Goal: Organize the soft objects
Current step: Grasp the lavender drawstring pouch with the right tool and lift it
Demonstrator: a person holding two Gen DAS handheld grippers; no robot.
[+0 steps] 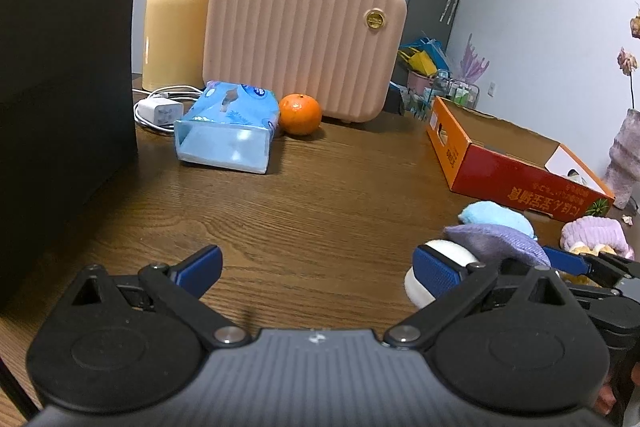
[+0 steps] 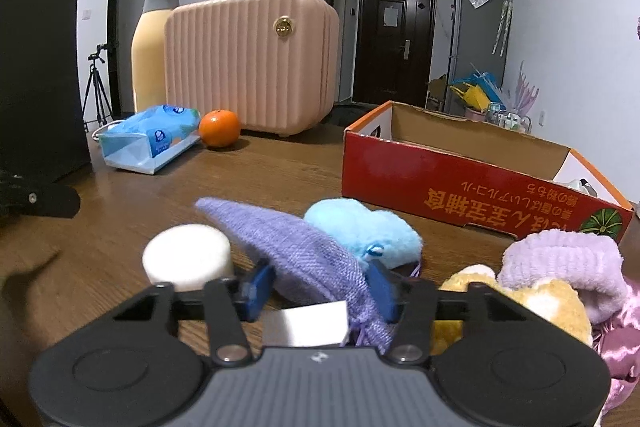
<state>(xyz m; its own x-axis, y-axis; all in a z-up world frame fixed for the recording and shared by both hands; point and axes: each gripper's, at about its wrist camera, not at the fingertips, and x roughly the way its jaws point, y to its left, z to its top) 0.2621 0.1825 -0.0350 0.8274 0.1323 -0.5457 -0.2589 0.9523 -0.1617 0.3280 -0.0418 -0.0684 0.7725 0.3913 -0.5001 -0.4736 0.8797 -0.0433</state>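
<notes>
Cardboard first: my red and orange box (image 2: 460,183) sits open-topped at centre right of the right wrist view, and from here I can only make out something pale at its far right end. Upper left of it stand a pink ribbed case (image 2: 248,67), a yellow flask (image 2: 150,55), a blue tissue pack (image 2: 150,137) and an orange (image 2: 219,127). Low in that frame, the purple knitted pouch (image 2: 304,259) lies on the brown worktop (image 2: 260,179), with a white round block (image 2: 188,259) touching its left, a light blue plush (image 2: 360,227) behind it, and a lilac plush (image 2: 560,271) at lower right. My right hand-held gripper (image 2: 320,287) points slightly down, its blue pads pinching the pouch. My left hand-held gripper (image 1: 320,267) hangs spread wide over bare worktop, its right finger just in front of the white block.
</notes>
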